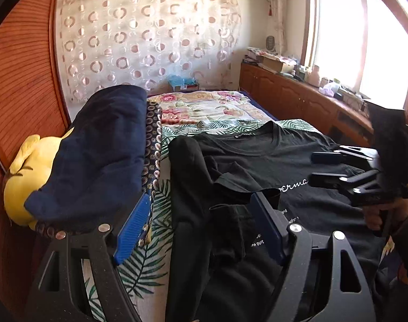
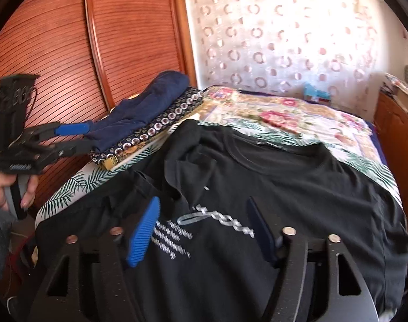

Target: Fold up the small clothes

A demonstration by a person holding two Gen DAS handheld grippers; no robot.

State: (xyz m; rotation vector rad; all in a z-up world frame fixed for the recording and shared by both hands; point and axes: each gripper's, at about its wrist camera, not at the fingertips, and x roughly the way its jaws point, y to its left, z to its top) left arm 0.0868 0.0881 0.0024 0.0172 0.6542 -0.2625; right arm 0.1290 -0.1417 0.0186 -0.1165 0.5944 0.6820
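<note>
Patterned curtains and a bright window back the left wrist view, where a bed (image 1: 204,107) with leafy and floral covers carries a black T-shirt (image 1: 271,161) spread face up, its left sleeve rumpled inward. Above that sleeve the left gripper (image 1: 201,228) hovers with jaws spread wide, holding nothing. Beside it lie folded navy clothes (image 1: 102,150) over a yellow plush toy (image 1: 21,179). Across the shirt, the right gripper (image 1: 324,169) stands parted and empty. From the right wrist, a wooden wardrobe (image 2: 69,53) rises behind the navy stack, and the gripper hangs open over the shirt's white lettering (image 2: 217,222).
</note>
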